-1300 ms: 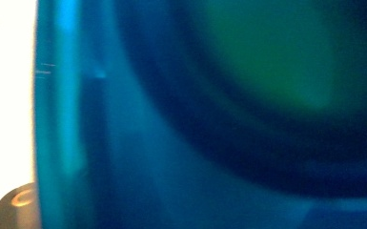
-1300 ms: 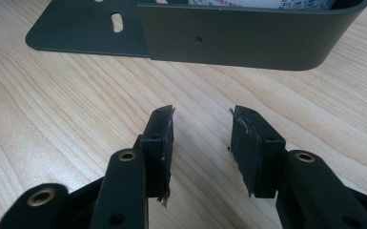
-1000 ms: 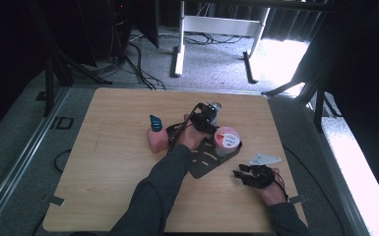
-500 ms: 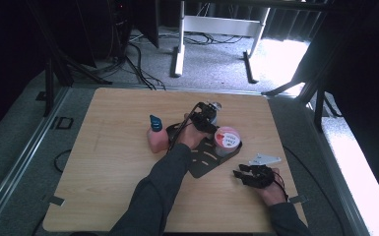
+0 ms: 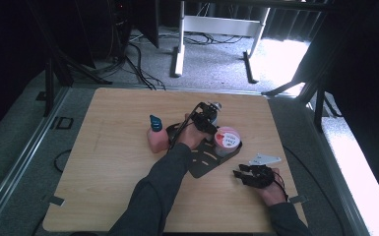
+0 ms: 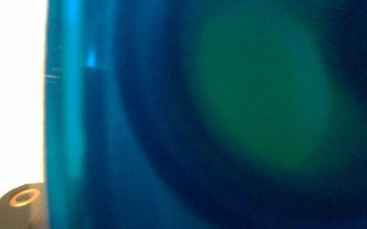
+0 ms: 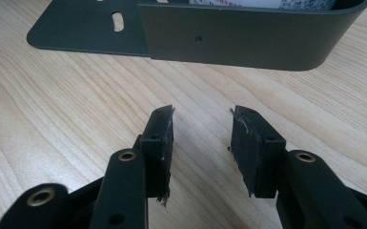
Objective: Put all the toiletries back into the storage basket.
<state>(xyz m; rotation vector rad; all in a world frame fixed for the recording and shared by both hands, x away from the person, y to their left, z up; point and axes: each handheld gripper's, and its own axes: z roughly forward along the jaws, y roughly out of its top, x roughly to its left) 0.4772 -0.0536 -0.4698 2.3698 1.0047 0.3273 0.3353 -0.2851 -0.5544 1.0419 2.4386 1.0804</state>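
Note:
In the high view my left gripper [image 5: 205,118] is held at the table's middle, just behind a white tub with a red label [image 5: 228,139]. The tub stands in a dark metal bracket [image 5: 202,165]. A blurred blue-green surface [image 6: 219,119] lies right against the camera in the left gripper view, hiding the jaws, so their state is unclear. My right gripper [image 5: 241,173] [image 7: 202,114] rests low over the wood near the front right. It is open with nothing between its pads and points at the bracket's curved wall [image 7: 248,36].
A pink bottle with a teal cap [image 5: 155,137] stands left of the left hand. The wooden table [image 5: 108,162] has bare room on its left half and along the front. Beyond the far edge are grey floor, cables and a white stand's legs [image 5: 179,54].

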